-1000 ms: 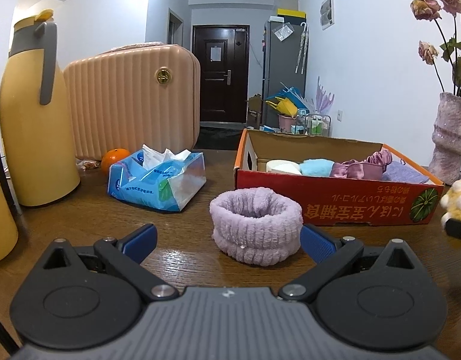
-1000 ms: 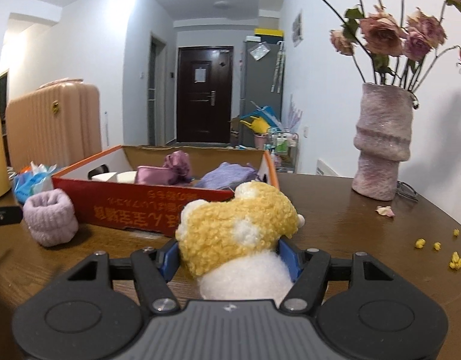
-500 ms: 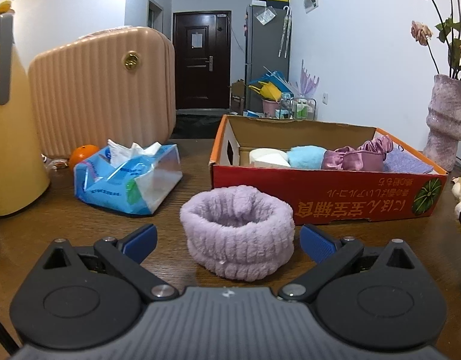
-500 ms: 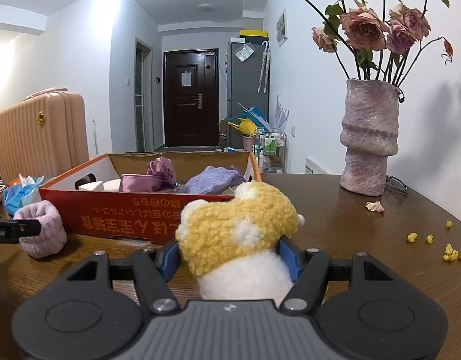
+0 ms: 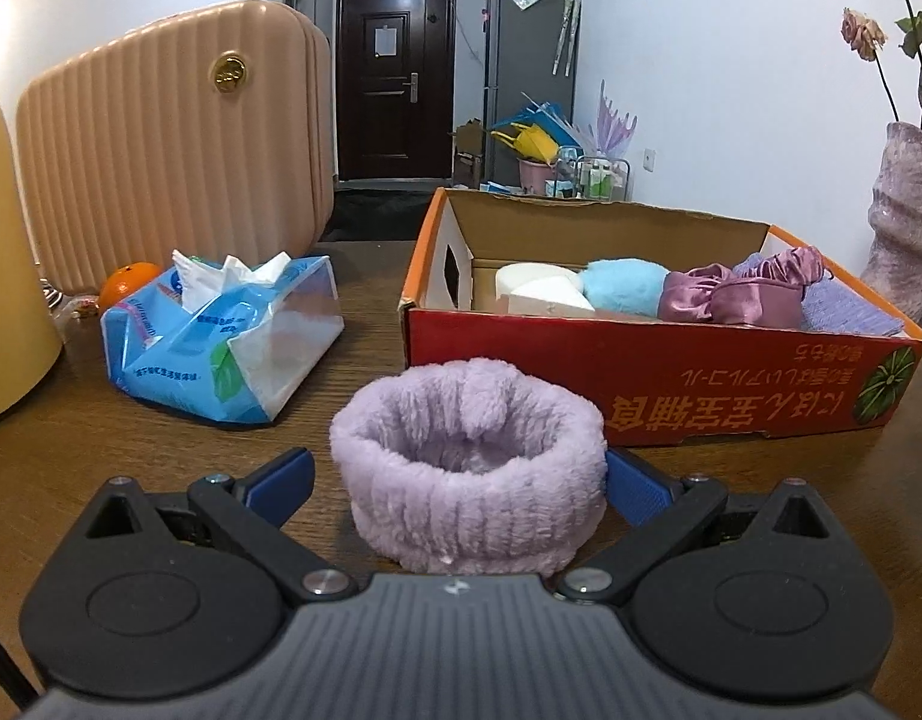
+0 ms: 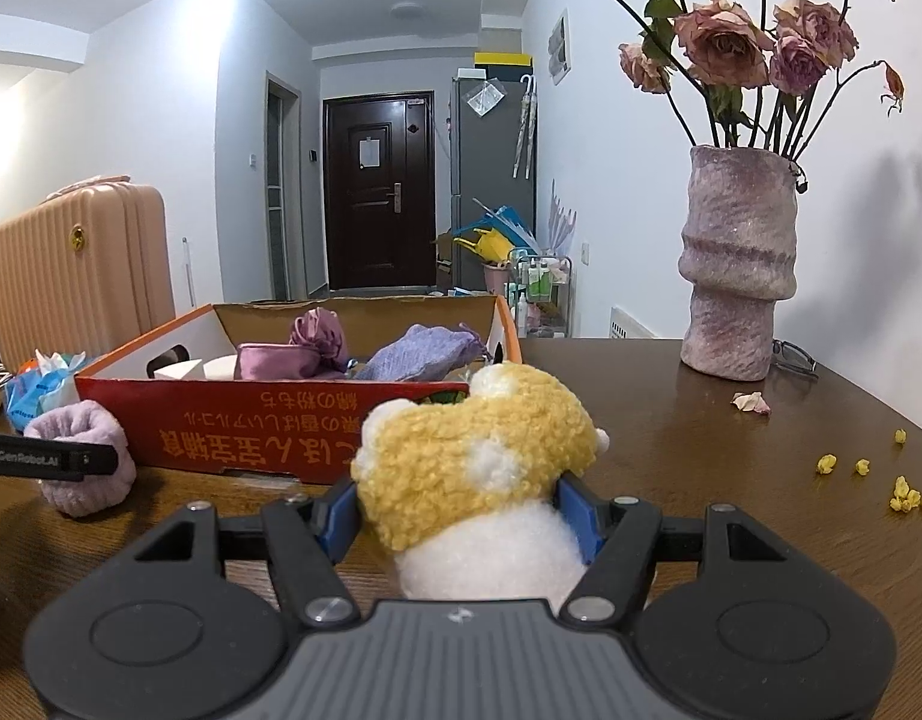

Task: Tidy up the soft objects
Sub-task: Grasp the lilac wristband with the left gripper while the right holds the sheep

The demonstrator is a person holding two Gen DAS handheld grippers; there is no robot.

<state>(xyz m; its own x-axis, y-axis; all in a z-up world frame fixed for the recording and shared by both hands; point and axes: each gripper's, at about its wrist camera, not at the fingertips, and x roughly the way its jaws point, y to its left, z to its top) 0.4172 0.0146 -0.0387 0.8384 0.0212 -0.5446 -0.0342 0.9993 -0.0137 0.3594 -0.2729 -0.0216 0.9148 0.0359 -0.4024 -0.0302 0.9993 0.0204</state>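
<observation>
Fluffy lilac towelling wristband (image 5: 470,468), before red cardboard box (image 5: 659,399): straddled by released left claw (image 5: 455,483). Yellow-and-white plush toy (image 6: 476,480): grasped by right claw (image 6: 461,513).

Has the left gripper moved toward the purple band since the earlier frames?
Yes. The left gripper has come forward: the purple band now sits between its open tongs, and the red box looms nearer.

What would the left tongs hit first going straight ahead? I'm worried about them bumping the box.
Probably the lilac fluffy band, which already sits between the open left tongs. The red cardboard box stands just behind it, so it would likely come second.
</observation>
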